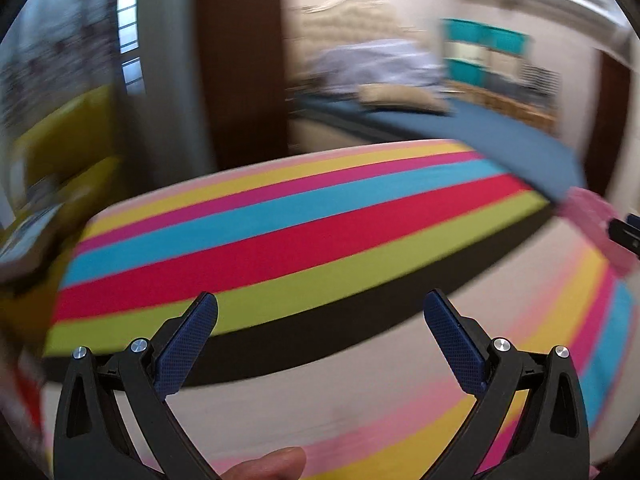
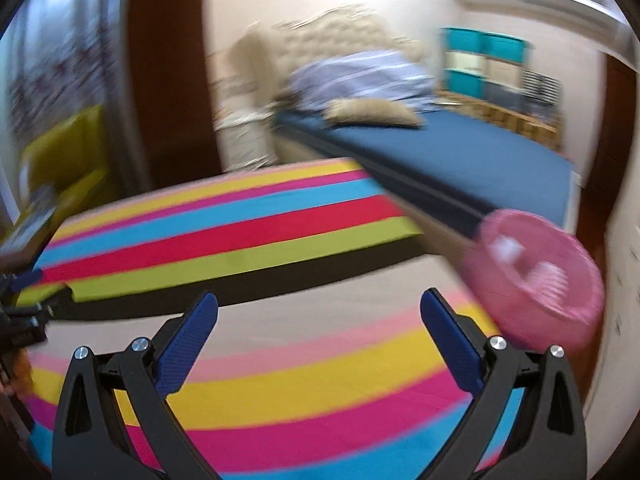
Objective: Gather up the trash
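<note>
Both views are blurred by motion, so fine detail cannot be made out.

In the left wrist view, the left hand-held gripper (image 1: 320, 312) is seen from behind with its two blue-padded fingers (image 1: 188, 344) spread wide apart and nothing held between them. A fingertip of the person (image 1: 272, 462) is seen at the bottom edge. Ahead of it, a striped surface (image 1: 280, 240) in yellow, magenta, blue, red and green is shown, with a second striped cloth (image 1: 560, 340) lying lower and nearer. At the far right edge, part of a pink basket (image 1: 596, 224) is visible, just beside a dark piece of the other gripper.

In the right wrist view, the right hand-held gripper (image 2: 318, 312) is likewise seen with its blue fingers (image 2: 452, 344) set wide apart and empty. The pink basket (image 2: 536, 276) is shown to the right of it, tilted, with pale crumpled pieces (image 2: 508, 246) inside that are too blurred to identify. The basket is placed between the striped surface (image 2: 224, 232) and a wall at the right. Behind, a bed (image 2: 460, 156) with a dark blue sheet, a beige pillow (image 2: 372, 114) and a striped blanket (image 2: 356, 76) is seen. A yellow-green seat (image 2: 68, 152) is visible at the left.
</note>
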Tool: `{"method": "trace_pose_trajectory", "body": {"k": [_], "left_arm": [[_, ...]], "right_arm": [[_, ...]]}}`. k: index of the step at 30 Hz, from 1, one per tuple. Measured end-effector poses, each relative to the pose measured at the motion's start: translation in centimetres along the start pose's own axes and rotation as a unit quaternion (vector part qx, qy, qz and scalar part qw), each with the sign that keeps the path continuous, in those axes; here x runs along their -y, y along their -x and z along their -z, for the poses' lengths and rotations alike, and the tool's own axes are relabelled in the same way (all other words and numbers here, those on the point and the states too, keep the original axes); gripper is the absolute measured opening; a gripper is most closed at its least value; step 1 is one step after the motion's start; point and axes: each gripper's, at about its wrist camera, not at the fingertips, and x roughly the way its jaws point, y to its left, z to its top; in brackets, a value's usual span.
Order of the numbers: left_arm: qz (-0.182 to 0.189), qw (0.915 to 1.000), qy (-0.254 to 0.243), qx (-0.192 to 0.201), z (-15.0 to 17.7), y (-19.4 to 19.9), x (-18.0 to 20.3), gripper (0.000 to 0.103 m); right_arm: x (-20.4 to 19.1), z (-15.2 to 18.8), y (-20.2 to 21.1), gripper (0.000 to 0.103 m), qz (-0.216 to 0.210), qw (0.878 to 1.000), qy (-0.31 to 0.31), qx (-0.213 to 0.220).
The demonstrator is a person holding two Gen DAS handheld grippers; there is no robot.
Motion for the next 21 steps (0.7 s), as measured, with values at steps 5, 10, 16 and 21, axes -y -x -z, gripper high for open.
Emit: {"method": "trace_pose_trajectory", "body": {"k": [5,10,16,21], "left_arm": [[-0.103,0.9906,0.081,-0.04,2.8,0.1,-8.2,0.097],[-0.136,0.9776,0.139,-0.081,4.5,-0.7,-12.4,0.097],[-0.145,0.9697,0.163,-0.11,3.8,-2.5,-13.8,0.097],[-0.144,0.9697,0.158,-0.119,4.4,-3.3,-13.9,0.097]], "right_arm": [[-6.0,-1.2,-5.3,0.098,-0.063,0.995,0.067,-0.044],[-10.7,-1.7,-9.7,0.098,-0.102,0.983,0.135,-0.072],[-11.0,-1.2,-12.6,0.098,-0.11,0.978,0.144,-0.105],[-7.0,-1.7,-14.1,0.098,-0.095,0.982,0.104,-0.125]]}}
